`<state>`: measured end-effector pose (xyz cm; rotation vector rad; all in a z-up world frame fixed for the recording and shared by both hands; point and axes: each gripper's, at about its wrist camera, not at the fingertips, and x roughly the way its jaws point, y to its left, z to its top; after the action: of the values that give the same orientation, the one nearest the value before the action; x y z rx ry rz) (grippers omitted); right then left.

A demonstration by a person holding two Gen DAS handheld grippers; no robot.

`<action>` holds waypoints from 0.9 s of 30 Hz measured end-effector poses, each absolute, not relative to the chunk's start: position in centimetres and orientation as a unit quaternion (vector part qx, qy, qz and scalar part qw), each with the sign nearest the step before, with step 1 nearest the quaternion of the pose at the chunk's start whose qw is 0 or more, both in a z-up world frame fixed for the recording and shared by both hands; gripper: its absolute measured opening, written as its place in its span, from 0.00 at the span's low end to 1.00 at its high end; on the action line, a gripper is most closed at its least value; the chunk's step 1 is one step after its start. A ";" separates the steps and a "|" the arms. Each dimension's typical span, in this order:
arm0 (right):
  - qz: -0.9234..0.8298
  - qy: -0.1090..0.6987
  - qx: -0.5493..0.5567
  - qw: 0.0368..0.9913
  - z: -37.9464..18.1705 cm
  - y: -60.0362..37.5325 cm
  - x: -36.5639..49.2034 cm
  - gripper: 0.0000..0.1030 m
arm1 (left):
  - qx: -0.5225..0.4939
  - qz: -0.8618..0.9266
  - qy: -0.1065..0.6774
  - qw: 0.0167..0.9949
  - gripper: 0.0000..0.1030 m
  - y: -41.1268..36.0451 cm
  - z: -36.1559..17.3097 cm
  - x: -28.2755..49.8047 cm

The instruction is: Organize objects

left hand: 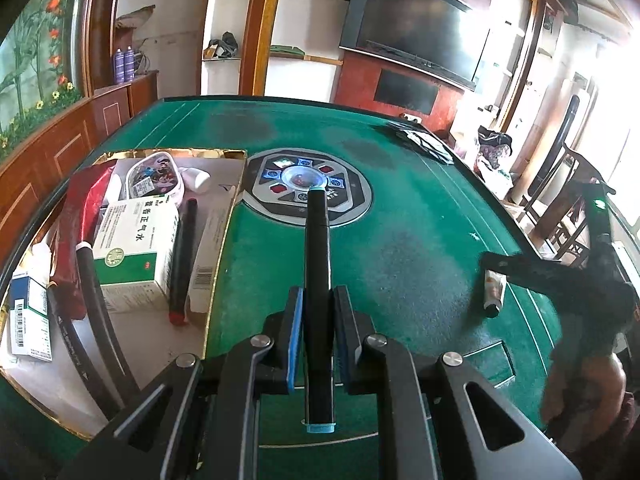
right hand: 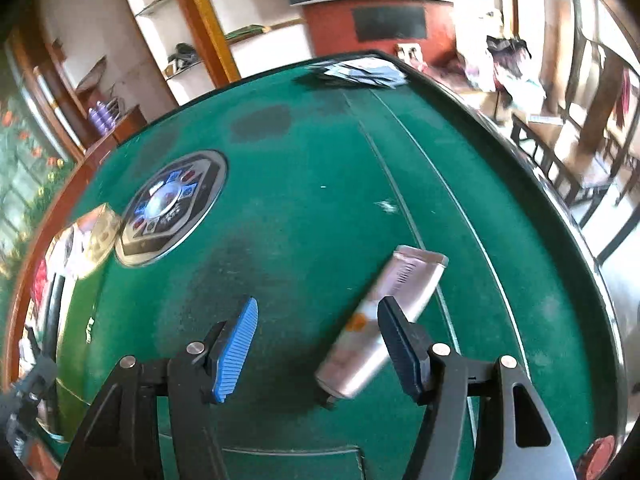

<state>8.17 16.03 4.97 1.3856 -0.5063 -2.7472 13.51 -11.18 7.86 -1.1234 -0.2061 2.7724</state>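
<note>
My left gripper (left hand: 316,304) is shut on a black marker with a teal cap (left hand: 318,264), held above the green table (left hand: 400,240) and pointing away from me. To its left lies a gold-edged tray (left hand: 224,216) with a green-and-white medicine box (left hand: 136,244), a black pen with a red cap (left hand: 182,256), a plastic container (left hand: 156,176) and other packs. My right gripper (right hand: 316,336) is open just above a pinkish squeeze tube (right hand: 384,316) lying on the felt; the tube sits between the fingers, near the right one. The tube also shows in the left wrist view (left hand: 493,290).
A round control panel (left hand: 308,186) is set in the table's centre. A pile of playing cards (right hand: 360,70) lies at the far right edge. Wooden chairs (right hand: 580,160) stand beyond the table's right side. Shelves and a wall television (left hand: 420,28) are behind.
</note>
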 end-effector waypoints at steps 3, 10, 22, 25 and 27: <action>-0.876 -0.187 0.445 -0.019 5.2 18.7 9.9 0.65 | -0.366 0.924 -0.072 0.078 0.14 -11.4 8.0 13.6; -0.863 -0.104 0.492 -0.039 2.7 16.3 7.2 0.66 | -0.364 0.924 -0.075 0.091 0.14 -11.3 7.9 13.1; -0.882 -0.095 0.462 -0.001 2.9 14.6 8.3 0.34 | -0.353 0.929 -0.104 0.047 0.14 -16.3 8.3 14.7; -0.879 -0.125 0.459 0.018 3.3 14.7 8.6 0.34 | -0.346 0.931 -0.113 0.033 0.14 -18.0 8.7 15.5; -0.882 -0.139 0.449 0.037 3.9 14.4 9.2 0.34 | -0.342 0.932 -0.116 0.020 0.14 -19.2 9.1 16.1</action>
<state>9.21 14.45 3.92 1.3782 -0.4274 -2.7076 16.07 -19.15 9.08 -1.0598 -0.3591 2.8922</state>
